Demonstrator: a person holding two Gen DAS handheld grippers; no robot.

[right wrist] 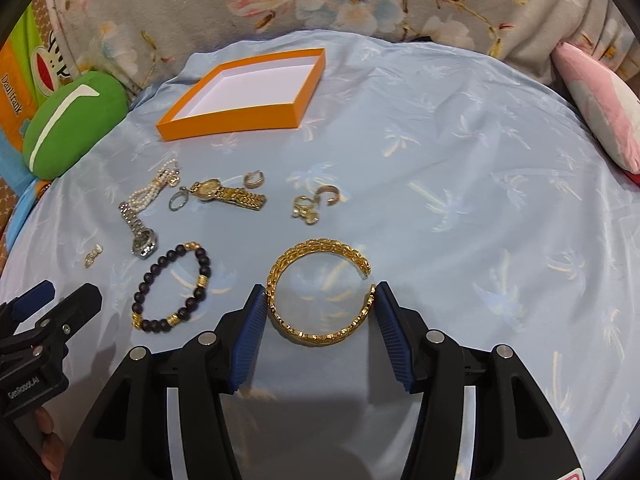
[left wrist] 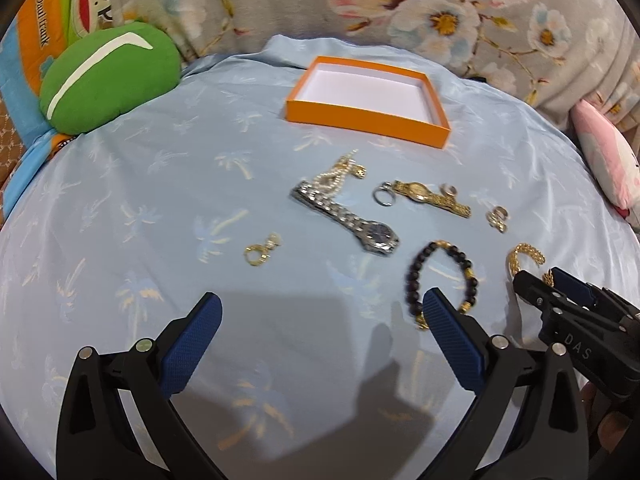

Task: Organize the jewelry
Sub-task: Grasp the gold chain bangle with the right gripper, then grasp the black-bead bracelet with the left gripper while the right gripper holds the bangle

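An empty orange box (left wrist: 362,120) (right wrist: 228,122) lies at the far side of a light blue cloth. Jewelry lies scattered in front of it: a silver watch (left wrist: 348,218) (right wrist: 140,236), a gold watch (left wrist: 430,196) (right wrist: 228,194), a pearl bracelet (left wrist: 338,174) (right wrist: 154,188), a dark bead bracelet (left wrist: 440,280) (right wrist: 172,286), rings and earrings. My right gripper (right wrist: 320,300) (left wrist: 554,280) straddles a gold bangle (right wrist: 320,288) (left wrist: 524,258); its blue pads touch both sides. My left gripper (left wrist: 324,312) (right wrist: 48,292) is open and empty, hovering beside the bead bracelet.
A green cushion (left wrist: 108,76) (right wrist: 72,124) sits at the far left and a pink one (left wrist: 608,160) (right wrist: 604,104) at the far right. A floral blanket (left wrist: 400,4) backs the cloth. A gold earring (left wrist: 262,250) lies apart at left.
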